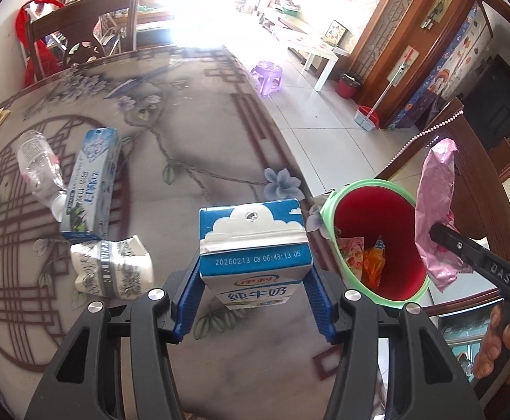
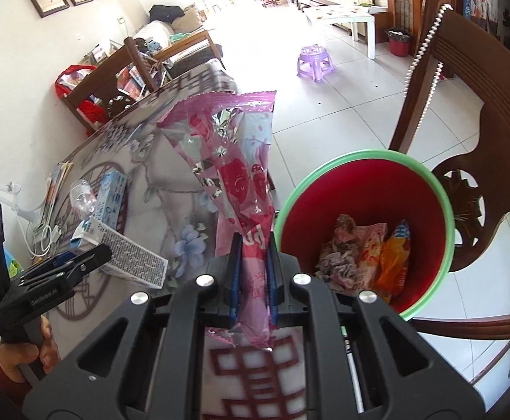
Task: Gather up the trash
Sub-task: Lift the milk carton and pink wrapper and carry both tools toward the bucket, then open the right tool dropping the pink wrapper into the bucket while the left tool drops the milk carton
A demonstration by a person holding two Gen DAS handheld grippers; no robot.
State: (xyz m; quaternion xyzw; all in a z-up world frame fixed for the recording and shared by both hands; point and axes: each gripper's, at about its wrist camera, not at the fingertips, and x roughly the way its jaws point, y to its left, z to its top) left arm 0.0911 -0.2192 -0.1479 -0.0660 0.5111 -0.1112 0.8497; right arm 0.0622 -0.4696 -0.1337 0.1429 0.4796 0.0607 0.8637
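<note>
A red bin with a green rim (image 2: 440, 182) was seen just past the table (image 1: 185, 133) edge, beside a wooden chair (image 2: 472, 80). In it lay crumpled patterned wrappers (image 2: 356, 248) and an orange packet (image 2: 393, 262). A blue and white milk carton (image 1: 253, 245) was clamped between the partly spread blue pads of the left gripper (image 1: 253, 301), above the tabletop. A pink foil wrapper (image 2: 241, 171) was pinched in the almost closed right gripper (image 2: 253, 280), close beside the bin's rim. A toothpaste box (image 1: 92, 182), a clear bottle (image 1: 39, 164) and a crushed cup (image 1: 111, 266) remained on the table.
</note>
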